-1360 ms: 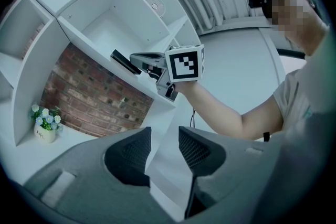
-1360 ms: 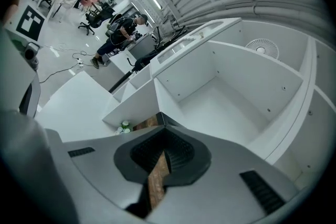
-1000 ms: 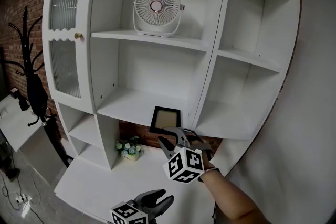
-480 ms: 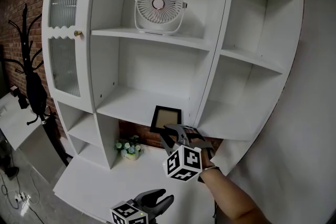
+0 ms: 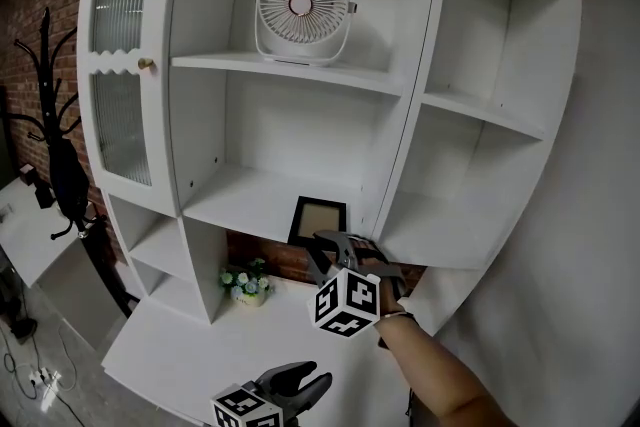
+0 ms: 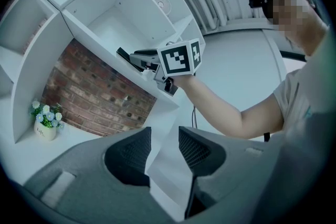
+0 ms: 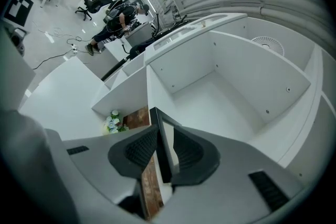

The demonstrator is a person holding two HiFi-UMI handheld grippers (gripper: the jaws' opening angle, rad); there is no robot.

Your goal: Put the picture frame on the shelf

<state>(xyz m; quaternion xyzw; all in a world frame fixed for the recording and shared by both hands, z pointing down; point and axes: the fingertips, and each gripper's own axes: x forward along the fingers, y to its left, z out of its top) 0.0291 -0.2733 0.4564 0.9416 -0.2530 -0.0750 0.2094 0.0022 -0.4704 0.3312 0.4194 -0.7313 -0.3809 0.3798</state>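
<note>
A small black picture frame (image 5: 318,218) with a tan inside stands upright at the front edge of the middle shelf (image 5: 240,200) of the white cabinet. My right gripper (image 5: 322,253) is shut on its lower edge. In the right gripper view the thin frame (image 7: 160,134) sits edge-on between the two pads (image 7: 140,150), and the jaws have just been closing on it. My left gripper (image 5: 300,381) hangs low at the bottom of the head view. It is open with nothing between its fingers (image 6: 128,152), and its view shows the right gripper's marker cube (image 6: 178,57).
A white fan (image 5: 300,7) stands on the shelf above. A small pot of flowers (image 5: 245,283) sits on the low counter under the frame, against a brick back wall. A ribbed glass door (image 5: 120,65) closes the cabinet's left column. A black coat stand (image 5: 62,165) is at far left.
The right gripper has carried the frame a little further in toward the middle shelf. The left gripper has stayed where it was.
</note>
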